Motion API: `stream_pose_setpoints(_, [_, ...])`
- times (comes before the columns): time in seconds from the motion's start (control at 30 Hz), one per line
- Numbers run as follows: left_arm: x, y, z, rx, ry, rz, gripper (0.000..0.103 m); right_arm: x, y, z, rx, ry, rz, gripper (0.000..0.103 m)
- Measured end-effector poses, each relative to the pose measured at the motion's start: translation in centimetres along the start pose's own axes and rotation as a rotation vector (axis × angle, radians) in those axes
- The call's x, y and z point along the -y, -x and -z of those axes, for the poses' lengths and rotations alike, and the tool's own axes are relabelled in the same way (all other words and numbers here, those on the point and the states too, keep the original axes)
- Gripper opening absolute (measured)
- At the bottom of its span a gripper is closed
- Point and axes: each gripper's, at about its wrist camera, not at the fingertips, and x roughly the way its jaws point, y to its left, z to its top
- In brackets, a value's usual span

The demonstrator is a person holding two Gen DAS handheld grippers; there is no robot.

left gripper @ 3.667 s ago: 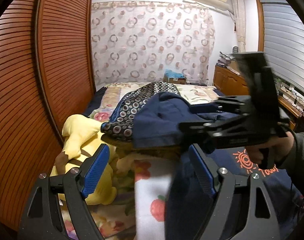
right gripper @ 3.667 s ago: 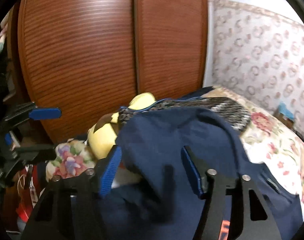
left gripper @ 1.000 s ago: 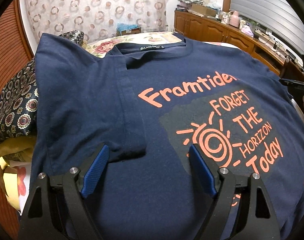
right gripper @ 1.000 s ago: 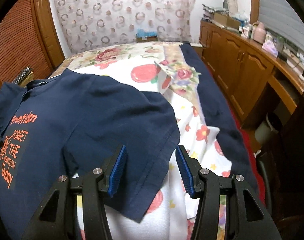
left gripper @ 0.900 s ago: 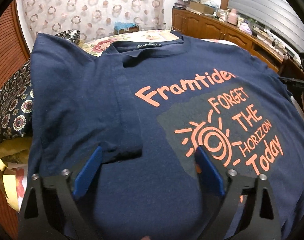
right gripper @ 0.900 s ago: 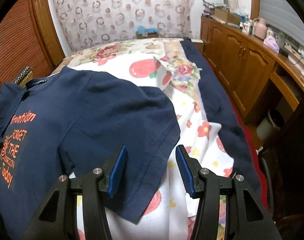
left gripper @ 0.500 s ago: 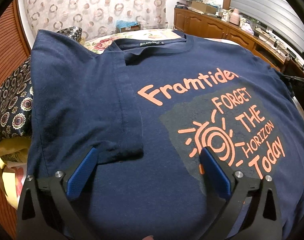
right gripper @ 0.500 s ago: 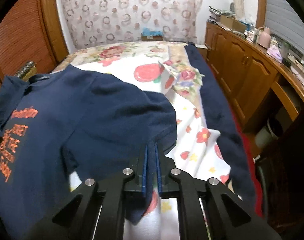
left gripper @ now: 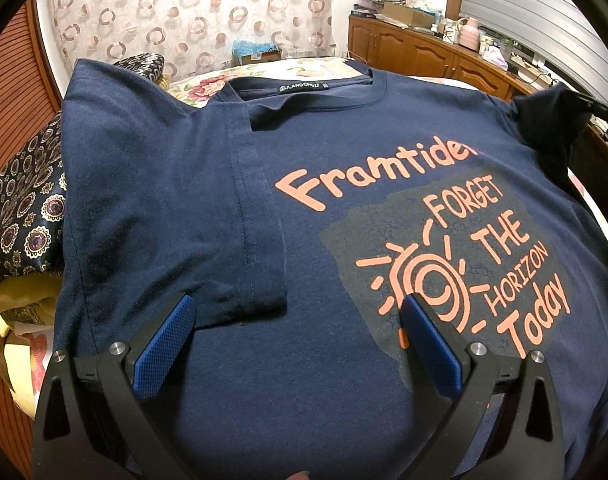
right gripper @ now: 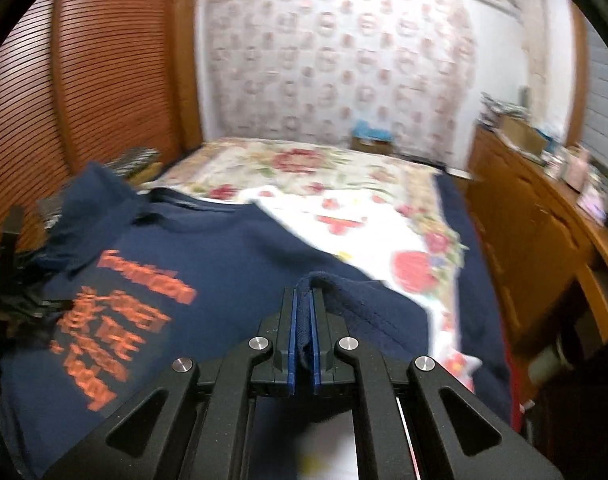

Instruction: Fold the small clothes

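The right gripper (right gripper: 302, 320) is clenched on the hem of the navy T-shirt's right sleeve (right gripper: 367, 304), a pinch of cloth bunched between its blue pads (right gripper: 291, 336) and lifted off the bed (right gripper: 343, 184). To fold well, I judge the sleeve should be carried across the chest toward the orange print (left gripper: 455, 248) and laid flat to mirror the left sleeve (left gripper: 260, 256), which already lies folded inward, with the pinch kept until the cloth rests. The left gripper (left gripper: 300, 344) hangs released, jaws wide apart over the shirt's lower front, holding nothing; it could pin the body so that it does not drag. The T-shirt (left gripper: 208, 184) lies face up near the bed's left edge, collar toward the far end. A patterned dark cloth (left gripper: 20, 220) crowds that edge, a wooden cabinet (right gripper: 535, 248) runs along the right; neither blocks the fold.
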Motion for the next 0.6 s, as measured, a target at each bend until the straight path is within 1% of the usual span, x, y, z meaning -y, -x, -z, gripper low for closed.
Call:
stream_pose_setpoints(0.07, [0.0, 0.0, 0.0, 0.0, 0.0, 0.0, 0.103, -1.8, -0.5, -0.3, -0.006, 0.013, -0.059, 0.006])
stream_pose_setpoints(0.13, [0.0, 0.0, 0.0, 0.0, 0.001, 0.0, 0.103, -2.8, -1.0, -0.3, -0.016, 0.023, -0.054, 0.014])
stream_pose_setpoints(0.17, [0.0, 0.0, 0.0, 0.0, 0.0, 0.0, 0.103, -3.0, -1.1, -0.3, -0.018, 0.028, -0.058, 0.023])
stream_pose_setpoints(0.2, [0.0, 0.0, 0.0, 0.0, 0.001, 0.0, 0.103, -2.9, -1.1, -0.3, -0.016, 0.031, -0.07, 0.036])
stream_pose_setpoints(0.27, [0.0, 0.0, 0.0, 0.0, 0.001, 0.0, 0.103, -2.2, -0.9, -0.5, 0.002, 0.024, -0.076, 0.048])
stream_pose_setpoints(0.33, [0.0, 0.0, 0.0, 0.0, 0.001, 0.0, 0.103, -1.0, -0.1, -0.5, 0.017, 0.01, -0.067, 0.049])
stream_pose_setpoints(0.4, [0.0, 0.0, 0.1, 0.0, 0.001, 0.0, 0.103, 0.0, 0.3, -0.2, 0.015, -0.003, -0.032, 0.049])
stream_pose_setpoints(0.43, [0.0, 0.0, 0.1, 0.0, 0.001, 0.0, 0.103, -0.3, -0.1, -0.4, 0.011, -0.009, -0.016, 0.049])
stream_pose_setpoints(0.5, [0.0, 0.0, 0.1, 0.0, 0.001, 0.0, 0.103, 0.6, -0.8, 0.1, -0.016, -0.024, 0.007, 0.049])
stream_pose_setpoints(0.57, [0.0, 0.0, 0.1, 0.0, 0.001, 0.0, 0.103, 1.5, -1.9, 1.2, -0.068, -0.038, 0.041, 0.049])
stream_pose_setpoints(0.6, [0.0, 0.0, 0.1, 0.0, 0.001, 0.0, 0.103, 1.8, -2.5, 1.9, -0.098, -0.051, 0.043, 0.049])
